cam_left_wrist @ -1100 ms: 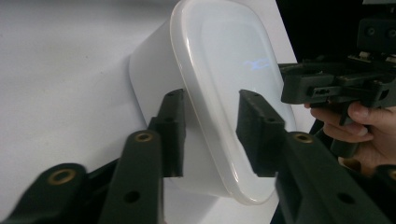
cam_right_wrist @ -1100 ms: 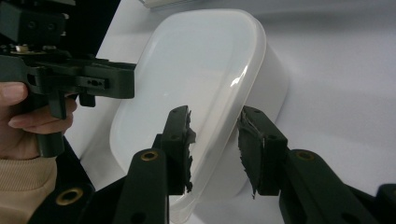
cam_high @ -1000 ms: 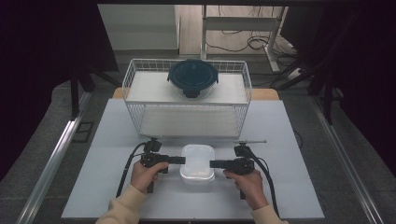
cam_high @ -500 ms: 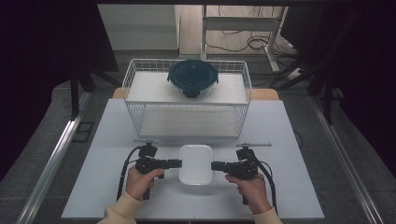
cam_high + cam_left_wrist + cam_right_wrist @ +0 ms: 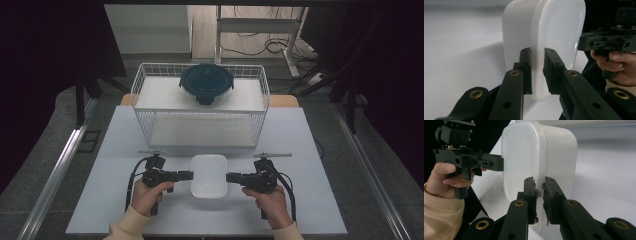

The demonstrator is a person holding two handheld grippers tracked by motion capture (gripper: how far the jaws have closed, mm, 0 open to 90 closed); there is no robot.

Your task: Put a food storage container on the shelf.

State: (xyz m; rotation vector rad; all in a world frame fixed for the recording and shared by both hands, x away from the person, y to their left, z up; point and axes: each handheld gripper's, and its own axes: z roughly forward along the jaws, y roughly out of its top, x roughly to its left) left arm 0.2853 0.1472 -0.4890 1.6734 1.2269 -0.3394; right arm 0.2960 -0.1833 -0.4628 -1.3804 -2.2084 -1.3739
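A white lidded container (image 5: 209, 174) lies near the counter's (image 5: 320, 150) near edge between the 2 hand-held grippers, left hand-held gripper (image 5: 537, 63) and right hand-held gripper (image 5: 539, 188) each clamping its rim, forearms level.

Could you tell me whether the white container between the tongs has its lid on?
On: the white container is closed, its lid rim seated along the body.

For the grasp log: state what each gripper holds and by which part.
Both hold the white lidded container. The left gripper pinches the lid's rim on one side; the right gripper pinches the rim on the opposite side.
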